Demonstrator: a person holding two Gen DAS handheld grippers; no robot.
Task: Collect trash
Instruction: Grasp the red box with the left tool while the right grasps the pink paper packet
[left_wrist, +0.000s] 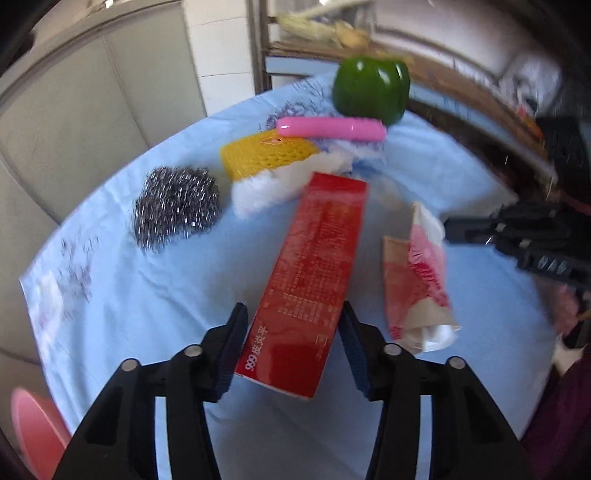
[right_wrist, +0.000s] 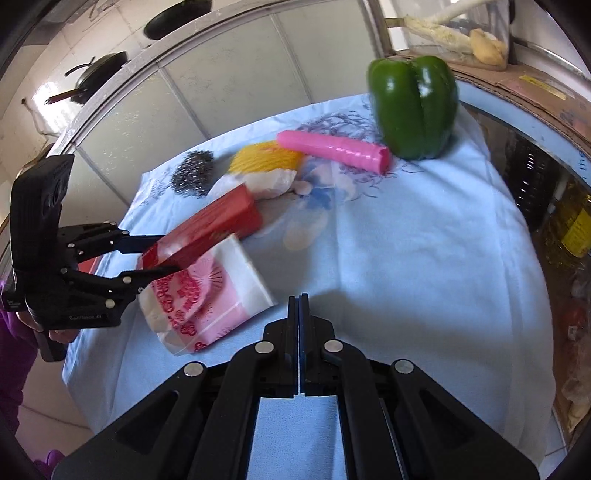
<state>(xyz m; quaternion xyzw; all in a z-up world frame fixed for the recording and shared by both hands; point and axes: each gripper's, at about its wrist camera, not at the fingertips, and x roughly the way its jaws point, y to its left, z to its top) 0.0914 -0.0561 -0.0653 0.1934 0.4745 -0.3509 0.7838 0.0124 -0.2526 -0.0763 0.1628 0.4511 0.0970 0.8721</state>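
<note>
Midway down the left wrist frame, the left gripper (left_wrist: 291, 350) has its blue-padded fingers (left_wrist: 232, 350) on either side of a red carton (left_wrist: 314, 273); the right wrist view shows the carton's near end lifted off the light blue cloth of the bench (right_wrist: 424, 258), so the fingers are pinching it. The carton slants from lower centre toward the upper middle of the frame, its far end reaching a white fluffy pad (left_wrist: 266, 192) topped by a yellow mesh sponge (left_wrist: 266, 153). Just to its right lies a crumpled pink-and-white wrapper (left_wrist: 421, 273); in the right wrist view this wrapper sits at centre left, directly beneath the carton. At centre left of the left wrist frame rests a steel wool scourer (left_wrist: 177, 206). Toward the top, a pink plastic handle (left_wrist: 332, 129) lies in front of a green bell pepper (left_wrist: 371, 88). Low in the right wrist frame, the right gripper (right_wrist: 300, 325) hovers over bare cloth with its fingers (right_wrist: 293, 332) pressed together, holding nothing.
</note>
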